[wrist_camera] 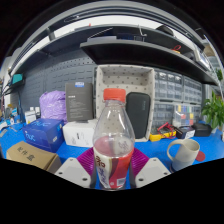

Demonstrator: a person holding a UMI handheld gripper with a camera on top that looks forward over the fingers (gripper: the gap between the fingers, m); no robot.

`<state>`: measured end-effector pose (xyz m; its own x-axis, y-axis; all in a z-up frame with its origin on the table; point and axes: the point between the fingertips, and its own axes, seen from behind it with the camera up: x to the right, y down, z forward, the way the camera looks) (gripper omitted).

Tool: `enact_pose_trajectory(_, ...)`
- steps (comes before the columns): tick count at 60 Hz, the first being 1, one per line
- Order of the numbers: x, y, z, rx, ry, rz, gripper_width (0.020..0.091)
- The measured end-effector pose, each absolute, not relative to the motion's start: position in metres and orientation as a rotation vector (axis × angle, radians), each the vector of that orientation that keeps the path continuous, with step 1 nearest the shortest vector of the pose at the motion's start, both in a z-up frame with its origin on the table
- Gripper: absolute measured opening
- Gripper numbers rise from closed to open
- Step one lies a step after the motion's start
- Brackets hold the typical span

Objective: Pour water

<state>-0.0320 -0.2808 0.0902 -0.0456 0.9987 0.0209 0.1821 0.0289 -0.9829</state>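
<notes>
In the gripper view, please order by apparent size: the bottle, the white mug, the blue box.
1. bottle, largest, but nearest, held in the gripper.
2. blue box.
3. white mug, close to the box; unsure.

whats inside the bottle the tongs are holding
The clear bottle with the orange cap, held between the tongs, contains reddish-pink liquid in its lower part; the upper part looks empty. The very bottom is hidden between the fingers.

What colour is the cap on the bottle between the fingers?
Orange-red cap on the clear bottle; gripper view shows it.
</notes>
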Motion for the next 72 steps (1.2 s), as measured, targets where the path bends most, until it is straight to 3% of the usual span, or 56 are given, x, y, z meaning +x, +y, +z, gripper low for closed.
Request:
enact_pose_trajectory(1,-0.032,-0.282,0.09,-1.297,-1.391,1.129,0.0442)
enact_pose_trajectory(14,-0.034,-0.276,0.09,-1.351,-1.403,1.162,0.044)
enact_pose_trajectory(26,-0.031,-0.272,0.101,-1.661,-1.279,1.411,0.0438)
enact_pose_trajectory(41,-0.026,-0.24,0.15,-2.112,-0.807,1.875,0.0437)
enact_pose_trajectory(72,-0.036,-0.182,0.182,-2.702,0.041,2.338,0.0435)
